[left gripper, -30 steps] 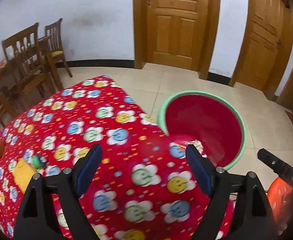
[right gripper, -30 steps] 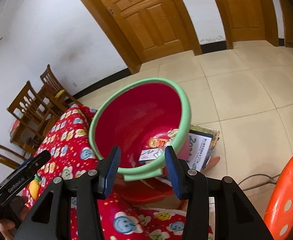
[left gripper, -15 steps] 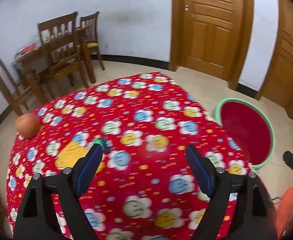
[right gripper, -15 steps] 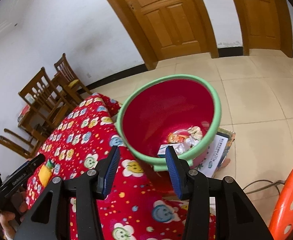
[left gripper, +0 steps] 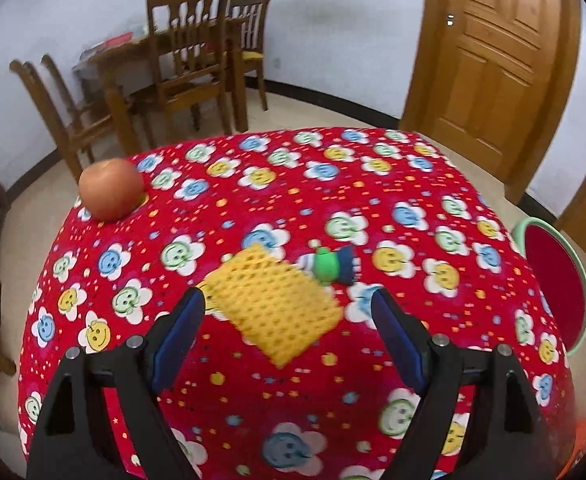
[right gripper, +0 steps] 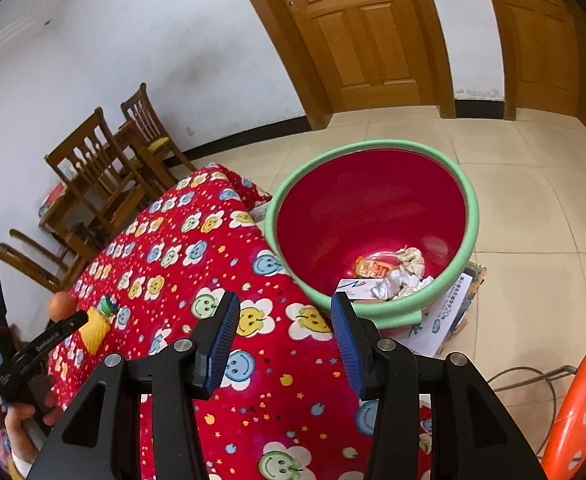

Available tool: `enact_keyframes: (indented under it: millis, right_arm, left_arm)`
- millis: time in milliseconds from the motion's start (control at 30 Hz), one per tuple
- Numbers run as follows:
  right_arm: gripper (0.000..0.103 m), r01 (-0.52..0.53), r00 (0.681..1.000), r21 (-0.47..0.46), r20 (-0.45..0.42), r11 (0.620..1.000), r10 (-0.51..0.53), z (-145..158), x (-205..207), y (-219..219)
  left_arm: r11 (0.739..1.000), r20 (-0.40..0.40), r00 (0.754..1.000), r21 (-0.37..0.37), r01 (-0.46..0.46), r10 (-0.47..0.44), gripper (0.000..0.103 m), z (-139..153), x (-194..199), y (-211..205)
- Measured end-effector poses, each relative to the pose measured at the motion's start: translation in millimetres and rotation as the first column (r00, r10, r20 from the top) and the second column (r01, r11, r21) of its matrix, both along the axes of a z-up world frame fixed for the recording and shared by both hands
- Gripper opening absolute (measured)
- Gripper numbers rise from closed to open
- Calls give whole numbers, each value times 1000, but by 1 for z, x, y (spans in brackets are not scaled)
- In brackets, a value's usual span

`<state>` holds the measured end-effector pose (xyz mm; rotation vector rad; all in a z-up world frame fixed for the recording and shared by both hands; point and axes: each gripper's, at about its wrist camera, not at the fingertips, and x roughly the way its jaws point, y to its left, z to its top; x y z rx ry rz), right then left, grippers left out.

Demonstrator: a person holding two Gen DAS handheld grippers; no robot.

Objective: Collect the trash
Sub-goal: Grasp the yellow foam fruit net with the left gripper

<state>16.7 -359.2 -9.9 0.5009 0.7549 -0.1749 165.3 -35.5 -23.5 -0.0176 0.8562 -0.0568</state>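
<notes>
The table's wearing a loud red smiley-flower cloth [left gripper: 393, 208], with a yellow waffle-textured wrapper [left gripper: 273, 312] lying mid-table, a little green-and-blue thing [left gripper: 329, 266] touching its far corner and an apple [left gripper: 111, 189] sitting at the far left edge. The left gripper [left gripper: 289, 334] is hanging over the wrapper with jaws wide and empty, while the right gripper [right gripper: 285, 344] is sitting about half open, gripping nothing, near the red bin [right gripper: 373, 216] with the green rim, which is standing on the tiled floor [right gripper: 533, 216] off the table's right end, holding some crumpled trash [right gripper: 393, 276]. Wooden chairs [left gripper: 189, 60] are lining the white wall beyond, wooden doors [left gripper: 497, 60] to the right.
</notes>
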Motion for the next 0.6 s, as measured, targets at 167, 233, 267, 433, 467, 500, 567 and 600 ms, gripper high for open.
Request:
enact_keyframes:
  millis: [167, 233, 267, 433, 467, 500, 567, 600]
  right_arm:
    - [48, -18, 1000, -8, -10, 1000, 18, -1, 4, 8]
    - [48, -26, 1000, -13, -15, 1000, 25, -1, 7, 11]
    - [48, -26, 1000, -15, -16, 1000, 26, -1, 8, 12]
    - [48, -43, 999, -27, -28, 999, 42, -2, 12, 21]
    - [48, -48, 998, -32, -29, 998, 47, -1, 14, 24]
    - [48, -51, 998, -35, -31, 998, 50, -1, 15, 26]
    - [48, -59, 998, -42, -34, 997, 58, -1, 17, 30]
    - [48, -66, 997, -47, -35, 997, 65, 0, 18, 33]
  left_arm:
    - [999, -41, 999, -15, -37, 36, 84, -14, 7, 14]
    - [999, -58, 997, -20, -46, 45, 84, -19, 10, 16]
    - [999, -64, 997, -24, -47, 46, 84, -21, 11, 17]
    - [998, -97, 995, -54, -35, 30, 70, -30, 15, 16]
    - [997, -105, 994, -65, -29, 22, 60, -31, 16, 16]
    - [997, -118, 993, -79, -24, 14, 55, -34, 17, 17]
    - [993, -129, 992, -111, -26, 11, 46, -37, 18, 19]
    - [992, -127, 992, -123, -25, 9, 43, -36, 17, 21]
